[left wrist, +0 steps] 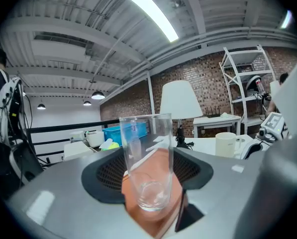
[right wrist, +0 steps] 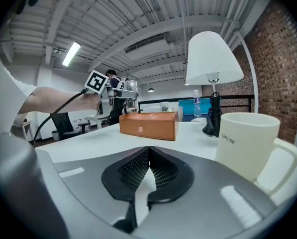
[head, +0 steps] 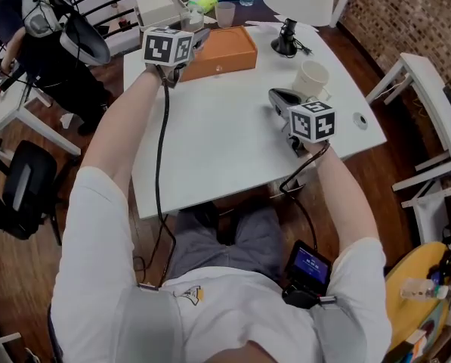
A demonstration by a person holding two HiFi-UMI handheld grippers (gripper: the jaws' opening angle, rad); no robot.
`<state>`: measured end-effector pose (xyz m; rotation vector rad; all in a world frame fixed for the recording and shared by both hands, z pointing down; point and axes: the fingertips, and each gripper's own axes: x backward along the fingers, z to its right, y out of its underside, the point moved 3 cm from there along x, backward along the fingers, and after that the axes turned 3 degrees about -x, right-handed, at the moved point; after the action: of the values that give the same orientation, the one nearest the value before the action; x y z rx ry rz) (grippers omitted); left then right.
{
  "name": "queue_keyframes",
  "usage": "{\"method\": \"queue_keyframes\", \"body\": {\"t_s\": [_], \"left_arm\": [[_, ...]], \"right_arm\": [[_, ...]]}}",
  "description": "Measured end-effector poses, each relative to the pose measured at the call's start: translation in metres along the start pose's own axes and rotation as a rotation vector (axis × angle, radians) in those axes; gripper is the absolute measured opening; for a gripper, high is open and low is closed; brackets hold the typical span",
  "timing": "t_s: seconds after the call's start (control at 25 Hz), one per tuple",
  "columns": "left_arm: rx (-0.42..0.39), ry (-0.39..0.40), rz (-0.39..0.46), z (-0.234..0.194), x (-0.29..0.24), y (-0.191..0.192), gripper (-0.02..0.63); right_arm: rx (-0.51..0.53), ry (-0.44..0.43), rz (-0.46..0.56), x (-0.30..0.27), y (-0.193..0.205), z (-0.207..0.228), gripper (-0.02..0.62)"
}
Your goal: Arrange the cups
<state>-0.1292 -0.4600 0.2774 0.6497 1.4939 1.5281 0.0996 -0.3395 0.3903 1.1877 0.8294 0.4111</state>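
The left tool (left wrist: 150,173) grips a clear glass (left wrist: 147,153) upright between its pads. It is held clear of the desk (head: 210,142), over the left end of the orange box (head: 219,51). The right tool (right wrist: 147,171) is clenched on nothing, low over the desk, just beside the white mug (right wrist: 247,138) near the lamp (head: 289,6).

Light: even, fairly bright indoor light; white table (head: 233,134) pale, shadows soft and faint.
Left gripper view: ceiling strip light (left wrist: 151,13) at one o'clock, glaring; drinking glass (left wrist: 147,158) sharp with small glints; foreground at six o'clock blurred.
Right gripper view: second strip light (right wrist: 71,54) at ten o'clock.
Both gripper views: fisheye bending, black corners.
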Motion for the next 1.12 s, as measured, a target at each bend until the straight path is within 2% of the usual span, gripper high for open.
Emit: {"method": "queue_keyframes", "body": {"t_s": [0.16,0.28,0.44,0.68,1.12], "left_arm": [[0.01,-0.057,-0.052,-0.023,-0.012,0.015,0.284],[0.019,-0.072,-0.05,-0.033,-0.02,0.012,0.284],[0.006,-0.074,-0.057,-0.036,-0.035,0.01,0.284],[-0.018,-0.09,-0.099,-0.035,-0.047,0.026,0.284],[0.028,-0.066,-0.093,-0.036,-0.048,0.03,0.287]], "right_arm": [[-0.021,-0.003,0.005,0.0,0.0,0.003,0.0],[-0.011,-0.003,0.004,-0.001,-0.001,0.002,0.0],[-0.014,-0.003,0.004,0.0,0.0,0.002,0.0],[-0.016,-0.009,0.007,0.002,0.001,0.002,0.0],[-0.026,-0.003,-0.002,0.001,0.001,0.004,0.0]]}}
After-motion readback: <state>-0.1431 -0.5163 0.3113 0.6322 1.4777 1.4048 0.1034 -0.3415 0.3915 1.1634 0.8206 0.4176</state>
